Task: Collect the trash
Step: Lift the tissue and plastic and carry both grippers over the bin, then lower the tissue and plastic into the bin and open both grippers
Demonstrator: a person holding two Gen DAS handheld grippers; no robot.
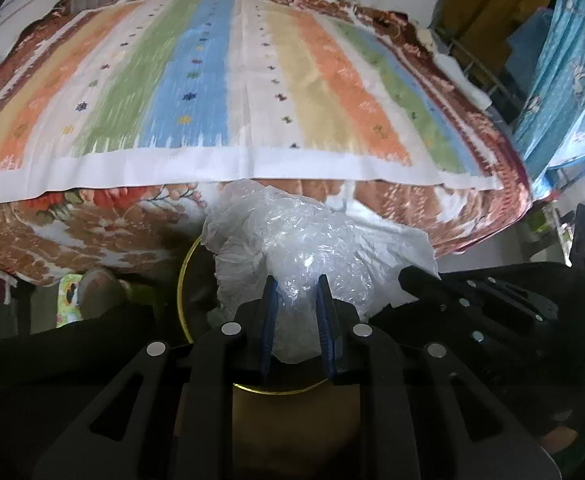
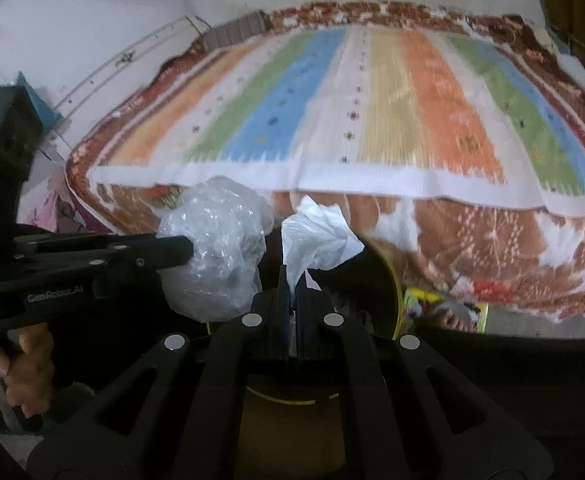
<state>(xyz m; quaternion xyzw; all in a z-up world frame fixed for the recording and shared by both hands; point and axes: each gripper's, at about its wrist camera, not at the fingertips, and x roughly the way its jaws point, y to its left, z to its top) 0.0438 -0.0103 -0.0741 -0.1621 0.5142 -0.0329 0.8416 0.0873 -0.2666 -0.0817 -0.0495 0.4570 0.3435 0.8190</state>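
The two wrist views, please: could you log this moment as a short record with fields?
left gripper: shut on clear crumpled plastic
right gripper: shut on white paper scrap
bin: dark, yellow-rimmed, beneath both grippers
backdrop: bed with striped cloth
stage: both pieces held above the bin, not yet dropped

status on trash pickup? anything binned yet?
Done: both pieces are off the striped bed cover, which shows no other litter. In hand: left tool clamps crumpled clear plastic; right tool pinches white paper. Both hang over the yellow-rimmed bin. Left: release both; the bin's inside is too dark to judge.
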